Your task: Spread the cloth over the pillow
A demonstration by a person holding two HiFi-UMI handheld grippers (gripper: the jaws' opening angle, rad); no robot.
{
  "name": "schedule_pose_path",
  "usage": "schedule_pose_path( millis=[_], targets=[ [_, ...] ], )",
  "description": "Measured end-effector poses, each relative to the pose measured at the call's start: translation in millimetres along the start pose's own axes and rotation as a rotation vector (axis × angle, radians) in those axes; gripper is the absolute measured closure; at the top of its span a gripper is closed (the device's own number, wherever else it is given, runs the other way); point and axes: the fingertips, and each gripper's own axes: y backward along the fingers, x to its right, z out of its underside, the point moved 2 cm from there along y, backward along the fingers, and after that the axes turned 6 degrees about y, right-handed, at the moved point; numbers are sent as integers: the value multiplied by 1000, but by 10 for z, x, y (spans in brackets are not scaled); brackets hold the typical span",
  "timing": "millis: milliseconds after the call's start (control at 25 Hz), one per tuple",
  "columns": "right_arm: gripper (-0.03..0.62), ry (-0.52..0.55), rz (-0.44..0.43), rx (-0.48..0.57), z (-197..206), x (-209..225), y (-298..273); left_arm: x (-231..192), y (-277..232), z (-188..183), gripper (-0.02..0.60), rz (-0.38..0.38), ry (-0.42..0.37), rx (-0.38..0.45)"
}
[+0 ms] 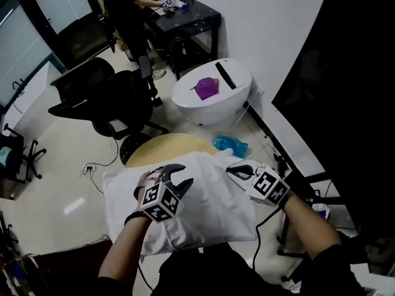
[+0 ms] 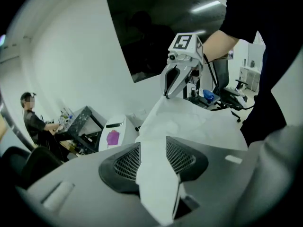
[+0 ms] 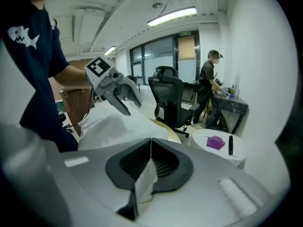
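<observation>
Left tool (image 1: 178,179): jaws part-way closed, pads pressing on a thick fold of the white cloth (image 1: 210,211), seen clearly in the left gripper view. Right tool (image 1: 239,170): jaws almost together, pinching a thin edge of the same cloth.

Both tools sit at the cloth's far edge, left and right, on the near side of the round yellow counter (image 1: 162,147). The cloth hangs and bunches between them and covers the near part of that counter.

Pillow: cannot tell it apart from the white mass; probably beneath the cloth on the counter's near side.

Step in hand (judgement): cloth taken at two points and lifted, ready to spread.

Next move calls for: drawing the tools apart to take out the slack, carrying the edge toward the far side of the counter, then lowering evenly before letting go.
</observation>
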Motion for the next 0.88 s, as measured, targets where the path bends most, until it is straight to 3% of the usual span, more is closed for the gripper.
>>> schedule_pose_path(
  millis=[200,320,480,720,800,880],
  targets=[
    [582,156,7,10,-461,-539,29,119,-19,-231,420,-41,-213,54],
    [582,216,-29,14,-630,-864,-15,293,-6,-287,382,-5,-332,67],
    [582,240,-61,22,-649,-1091,-93,604,-60,-120,382,77,-495,11],
    [582,230,-108,25,-633,-1277,-165,687,-1,-99,385,17,-671,6],
    [582,222,-113,29,-640,-1301,-178,752,-1,-86,424,39,-700,2],
    [582,218,-110,27,-627,-1313,-184,811,-9,-42,553,64,-701,-13]
  ],
)
